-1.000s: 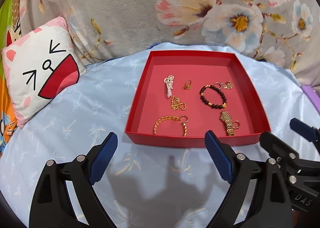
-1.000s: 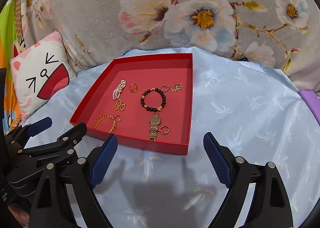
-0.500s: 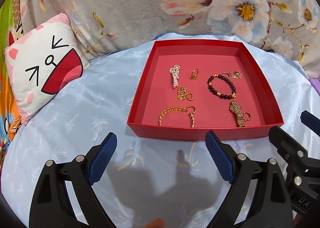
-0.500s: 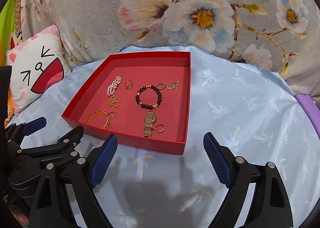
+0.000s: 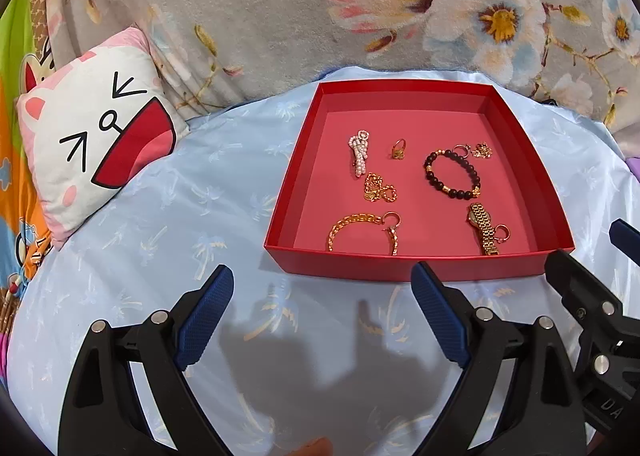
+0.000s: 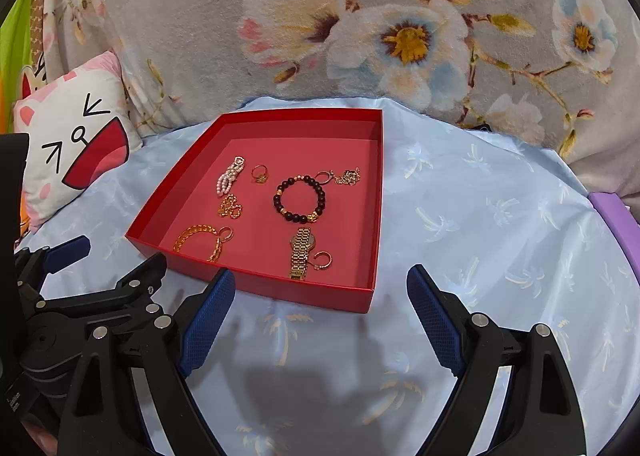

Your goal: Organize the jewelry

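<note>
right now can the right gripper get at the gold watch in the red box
Probably yes. The right gripper is open and empty, just short of the red box's low near wall. The gold watch lies right behind that wall, uncovered, with only a small gold hoop beside it.

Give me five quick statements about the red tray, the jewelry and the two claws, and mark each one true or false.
1. Both claws are open and hold nothing. True: the left claw and right claw hover over the blue sheet.
2. The watch lies outside the tray. False: it lies inside the red tray, near the front wall.
3. The bead bracelet is dark. True.
4. The pearl piece sits by the tray's right wall. False: it lies in the left half.
5. The cat pillow is right of the tray. False: it is on the left.
</note>
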`<act>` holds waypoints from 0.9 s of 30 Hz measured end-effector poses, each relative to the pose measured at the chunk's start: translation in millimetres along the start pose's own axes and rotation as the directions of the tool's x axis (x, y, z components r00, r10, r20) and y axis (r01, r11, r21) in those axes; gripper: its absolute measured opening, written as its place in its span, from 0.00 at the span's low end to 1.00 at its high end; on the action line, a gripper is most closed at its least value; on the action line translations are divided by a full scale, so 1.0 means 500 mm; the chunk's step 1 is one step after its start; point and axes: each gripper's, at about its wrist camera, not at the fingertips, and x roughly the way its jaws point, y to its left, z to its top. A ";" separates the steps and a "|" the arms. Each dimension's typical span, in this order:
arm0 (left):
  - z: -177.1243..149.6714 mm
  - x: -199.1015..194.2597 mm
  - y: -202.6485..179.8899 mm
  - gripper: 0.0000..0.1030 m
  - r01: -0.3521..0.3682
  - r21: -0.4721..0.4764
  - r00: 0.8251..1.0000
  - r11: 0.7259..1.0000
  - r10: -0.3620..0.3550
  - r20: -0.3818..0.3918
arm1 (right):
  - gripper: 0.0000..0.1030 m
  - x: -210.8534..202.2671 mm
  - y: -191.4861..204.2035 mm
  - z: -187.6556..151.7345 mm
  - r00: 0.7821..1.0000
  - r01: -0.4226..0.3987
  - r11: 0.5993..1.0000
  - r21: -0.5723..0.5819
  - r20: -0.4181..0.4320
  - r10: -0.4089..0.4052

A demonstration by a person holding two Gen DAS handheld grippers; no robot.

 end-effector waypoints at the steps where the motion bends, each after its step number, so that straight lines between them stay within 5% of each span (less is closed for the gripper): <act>1: 0.000 0.000 0.000 0.85 -0.002 0.000 1.000 1.000 0.002 0.002 | 0.83 0.000 0.000 0.000 1.000 0.000 1.000 0.000 0.001 0.000; 27: 0.001 0.009 0.001 0.86 0.009 -0.006 1.000 1.000 -0.009 -0.001 | 0.83 0.001 0.007 -0.002 1.000 -0.005 1.000 -0.001 -0.005 0.005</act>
